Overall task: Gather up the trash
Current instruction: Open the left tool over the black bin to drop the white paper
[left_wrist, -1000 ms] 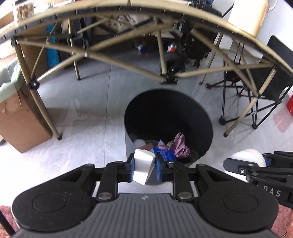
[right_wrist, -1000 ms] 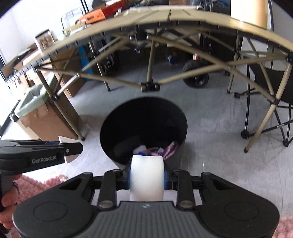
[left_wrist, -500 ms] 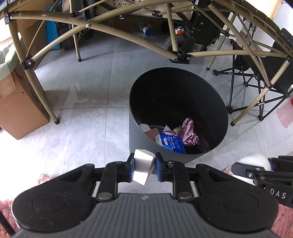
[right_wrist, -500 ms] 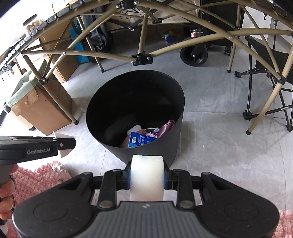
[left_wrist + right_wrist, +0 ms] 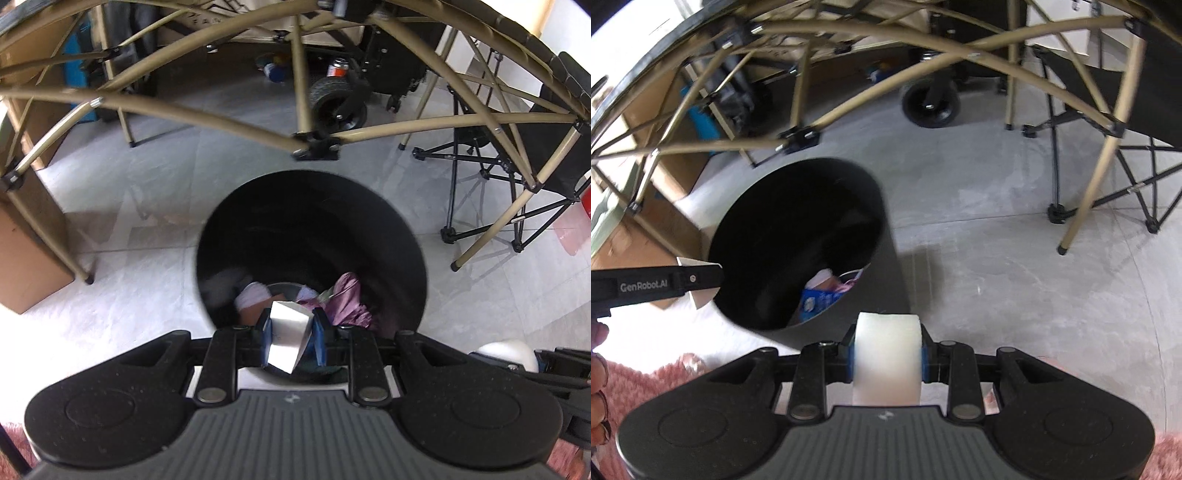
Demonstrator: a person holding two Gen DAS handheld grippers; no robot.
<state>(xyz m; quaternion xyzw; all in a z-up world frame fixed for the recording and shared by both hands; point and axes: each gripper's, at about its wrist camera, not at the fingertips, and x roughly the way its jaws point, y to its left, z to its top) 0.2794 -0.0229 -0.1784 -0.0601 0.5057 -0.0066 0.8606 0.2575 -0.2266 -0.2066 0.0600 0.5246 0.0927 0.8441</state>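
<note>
Both grippers have swung closer over the round black trash bin point(image 5: 406, 236), and its mouth now sits right under the left gripper point(image 5: 291, 338), which clamps a folded white paper scrap point(image 5: 286, 341). To its right, the right gripper point(image 5: 886, 360) squeezes a white foam block point(image 5: 886, 362) just short of the rim. Farther off, purple wrapping point(image 5: 349, 301) lies inside the bin, beyond it a tan-legged folding table frame point(image 5: 207, 114).

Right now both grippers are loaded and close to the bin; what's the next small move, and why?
Probably open the left gripper first. Its folded white paper scrap hangs over the black bin mouth, above the trash inside. The right gripper, shut on a white foam piece, sits outside the rim over bare floor, so it likely needs to shift over the opening first.
</note>
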